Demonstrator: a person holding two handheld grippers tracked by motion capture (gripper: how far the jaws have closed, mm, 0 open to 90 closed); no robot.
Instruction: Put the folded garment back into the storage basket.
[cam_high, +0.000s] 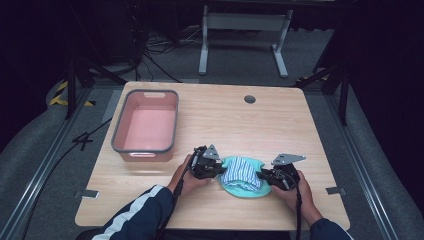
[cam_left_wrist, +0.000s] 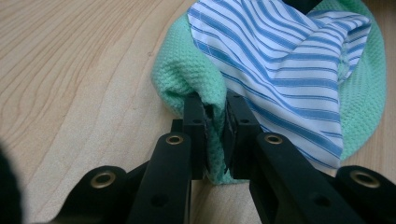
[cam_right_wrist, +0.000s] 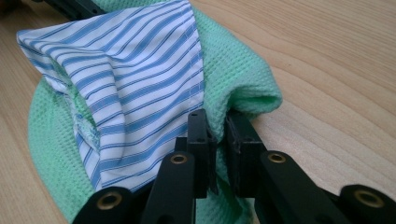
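1. Near the front edge of the pale wooden table (cam_high: 280, 120), a mint-green waffle-knit cloth (cam_high: 244, 190) lies in a rounded heap with a blue-and-white striped fabric piece (cam_high: 241, 172) resting on top of it.
2. At the heap's 9 o'clock side, the left gripper (cam_left_wrist: 215, 135) has its jaws pinched tight on a raised fold of the green cloth's edge; the striped fabric touches the outer face of one jaw.
3. At the heap's 3 o'clock side, the right gripper (cam_right_wrist: 218, 149) likewise has its jaws clamped on a bunched green fold, with the striped fabric's hem lying just beside them.
4. From the high view, both grippers sit low on the table, and the person's hands hold them from 6 o'clock, the left forearm in a dark sleeve with white stripes (cam_high: 142, 212).
5. Toward 10 o'clock from the heap, well apart, stands a pink rectangular plastic bin with a grey rim (cam_high: 118, 131); its inside looks bare.
6. At 12 o'clock, near the far edge, a small round grey grommet (cam_high: 250, 99) sits in the tabletop.
7. Beyond the table, a white metal frame (cam_high: 245, 37) and black cables (cam_high: 155, 47) lie on the grey floor.
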